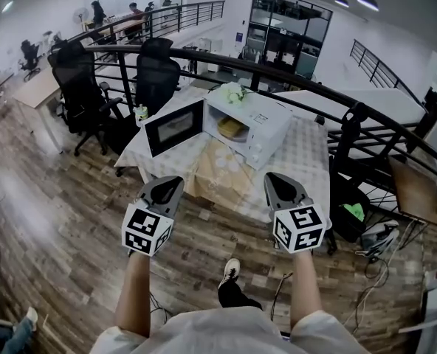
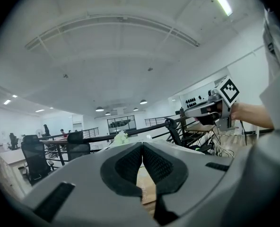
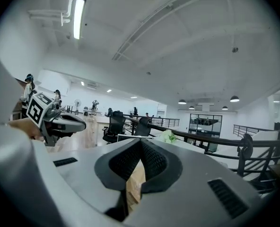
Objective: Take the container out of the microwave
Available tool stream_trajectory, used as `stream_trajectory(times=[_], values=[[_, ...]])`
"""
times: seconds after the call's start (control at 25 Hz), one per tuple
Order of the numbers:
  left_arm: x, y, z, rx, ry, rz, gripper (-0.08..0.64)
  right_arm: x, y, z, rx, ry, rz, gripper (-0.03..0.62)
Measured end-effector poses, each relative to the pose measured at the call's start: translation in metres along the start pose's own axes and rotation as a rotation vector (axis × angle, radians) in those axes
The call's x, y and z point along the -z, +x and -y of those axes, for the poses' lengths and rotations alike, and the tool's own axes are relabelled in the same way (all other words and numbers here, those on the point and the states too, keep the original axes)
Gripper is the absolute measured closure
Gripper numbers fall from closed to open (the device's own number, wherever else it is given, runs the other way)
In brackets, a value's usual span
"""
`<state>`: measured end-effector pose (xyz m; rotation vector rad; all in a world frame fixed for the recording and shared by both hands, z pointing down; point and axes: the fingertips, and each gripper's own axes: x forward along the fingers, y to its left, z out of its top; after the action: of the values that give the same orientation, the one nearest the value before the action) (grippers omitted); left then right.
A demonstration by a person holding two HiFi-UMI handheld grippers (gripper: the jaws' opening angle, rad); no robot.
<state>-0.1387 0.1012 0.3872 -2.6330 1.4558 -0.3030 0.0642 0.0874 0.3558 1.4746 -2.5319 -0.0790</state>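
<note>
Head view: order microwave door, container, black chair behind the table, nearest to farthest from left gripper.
1. microwave door, open, just ahead of the left gripper.
2. container, inside the microwave, right of the door.
3. black chair, behind the table, far left.

Cloth-covered table (image 1: 307, 157) on wood plank floor (image 1: 56, 220). Black office chair (image 1: 78, 87) and second chair (image 1: 157, 72) near its left end. Curved black railing (image 1: 292, 76) behind.

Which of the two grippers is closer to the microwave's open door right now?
Left. The left gripper is held almost directly in front of the open door, short of the table; the right gripper is off to the door's right, in line with the microwave.
</note>
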Motion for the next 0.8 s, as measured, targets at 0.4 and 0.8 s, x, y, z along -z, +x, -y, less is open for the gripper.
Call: stream_trajectory(times=[0.4, 0.8], values=[[-0.007, 0.121, -0.039, -0.014, 0.005, 0.001, 0.540, 0.003, 0.097, 0.087, -0.025, 0.009, 0.019, 0.578], [-0.023, 0.275, -0.075, -0.031, -0.008, -0.009, 0.540, 0.007, 0.205, 0.205, -0.027, -0.003, 0.000, 0.580]])
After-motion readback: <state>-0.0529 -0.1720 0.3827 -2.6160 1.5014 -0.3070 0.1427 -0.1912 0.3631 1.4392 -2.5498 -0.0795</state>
